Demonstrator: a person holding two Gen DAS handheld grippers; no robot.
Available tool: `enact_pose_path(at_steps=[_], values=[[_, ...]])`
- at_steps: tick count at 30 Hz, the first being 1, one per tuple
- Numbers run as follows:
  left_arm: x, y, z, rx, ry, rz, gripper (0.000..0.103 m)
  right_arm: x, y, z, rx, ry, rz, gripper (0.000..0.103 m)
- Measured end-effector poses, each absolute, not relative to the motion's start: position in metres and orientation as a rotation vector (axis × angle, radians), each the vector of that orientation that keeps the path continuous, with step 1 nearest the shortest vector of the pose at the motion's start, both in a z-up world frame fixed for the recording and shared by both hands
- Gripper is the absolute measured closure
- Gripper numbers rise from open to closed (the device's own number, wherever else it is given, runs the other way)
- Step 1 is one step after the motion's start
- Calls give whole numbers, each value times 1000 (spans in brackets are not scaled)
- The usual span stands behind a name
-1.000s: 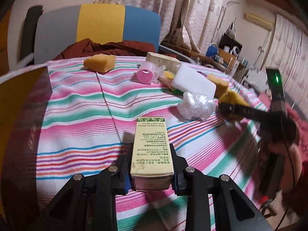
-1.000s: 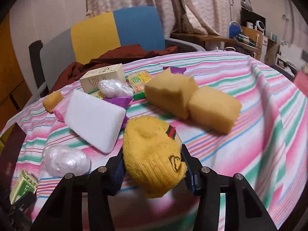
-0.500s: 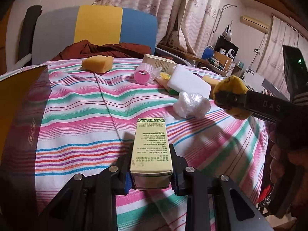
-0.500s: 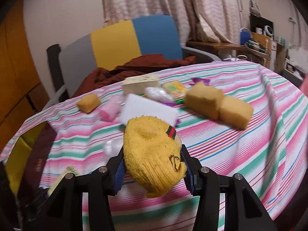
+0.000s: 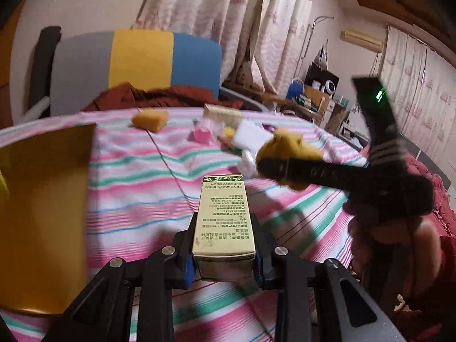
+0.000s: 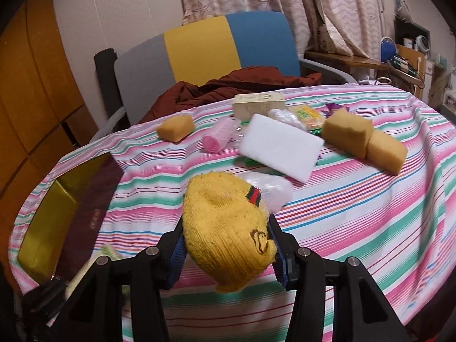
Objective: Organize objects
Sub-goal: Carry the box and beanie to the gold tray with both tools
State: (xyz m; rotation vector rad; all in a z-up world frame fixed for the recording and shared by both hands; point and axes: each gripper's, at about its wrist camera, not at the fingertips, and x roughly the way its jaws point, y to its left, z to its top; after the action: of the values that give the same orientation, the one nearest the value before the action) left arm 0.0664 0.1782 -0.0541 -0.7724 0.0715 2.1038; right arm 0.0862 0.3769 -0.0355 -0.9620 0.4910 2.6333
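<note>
Upside-down "PRO:24062SHR082" and "EXP:2027 06 24" on the green-topped carton [image 5: 223, 216]; remaining print unreadable.

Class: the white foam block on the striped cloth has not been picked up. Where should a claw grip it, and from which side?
Grip the white foam block across its two long edges, coming from above: it lies flat and wide, probably too broad end to end.

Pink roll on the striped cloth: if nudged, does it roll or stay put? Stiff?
The pink roll lies on its side, round end showing, so it would probably roll if pushed crosswise. The creased striped cloth might check it. Clear wrap around it suggests a slippery surface; stiffness can't be judged.
</note>
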Motion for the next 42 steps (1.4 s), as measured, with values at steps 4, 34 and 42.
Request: enact_pose_path(at_steps=[4,34,42], values=[[58,144,-43,-784,28,2177,73,84,359,-35,-1003,516,2680,50],[-33,-30,-60,-1061,-206,2647,73,13,135,-18,-1266,322,3147,16],[-30,-35,-60,-1063,-192,2665,73,29,149,-12,-1169,348,3138,9]])
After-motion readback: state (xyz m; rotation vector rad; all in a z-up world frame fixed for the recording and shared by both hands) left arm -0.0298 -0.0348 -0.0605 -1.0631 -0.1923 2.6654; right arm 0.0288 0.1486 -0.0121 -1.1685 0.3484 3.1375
